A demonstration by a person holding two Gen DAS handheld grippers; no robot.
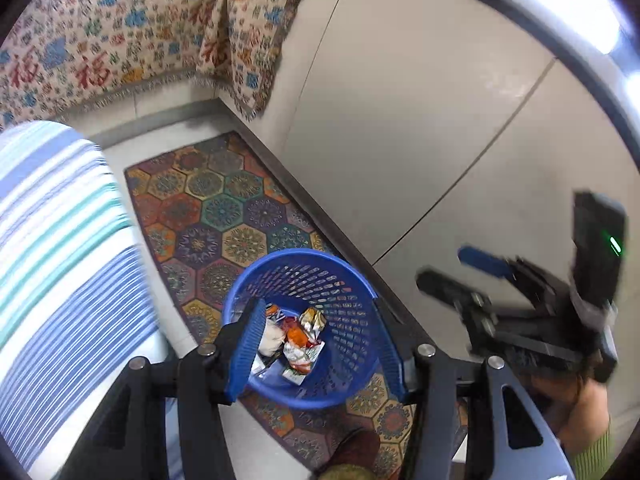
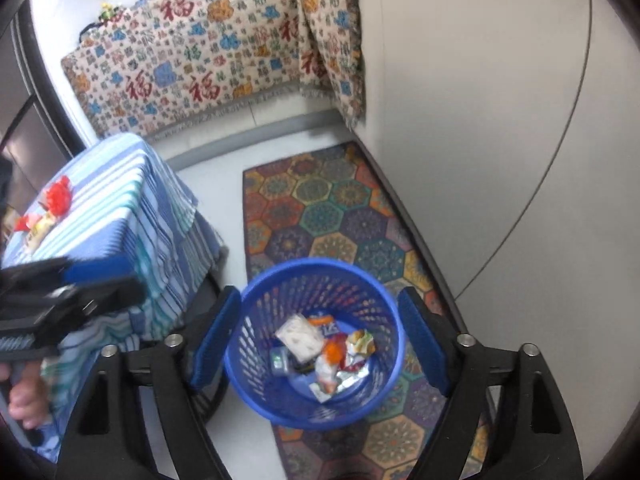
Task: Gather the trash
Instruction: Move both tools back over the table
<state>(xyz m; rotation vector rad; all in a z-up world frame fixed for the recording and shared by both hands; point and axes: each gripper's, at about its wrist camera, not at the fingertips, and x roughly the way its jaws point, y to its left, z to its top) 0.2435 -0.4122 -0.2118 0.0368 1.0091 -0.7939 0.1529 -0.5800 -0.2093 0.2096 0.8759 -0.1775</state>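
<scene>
With both the left claw (image 1: pixel 316 344) and right claw (image 2: pixel 320 344) spread empty over the basket (image 2: pixel 256 360), we judge the wrappers (image 2: pixel 340 360) light, crinkly, best pinched at an edge.

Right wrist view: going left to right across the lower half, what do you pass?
Left gripper → striped tablecloth → blue basket holding wrappers → patterned rug → wall.
</scene>
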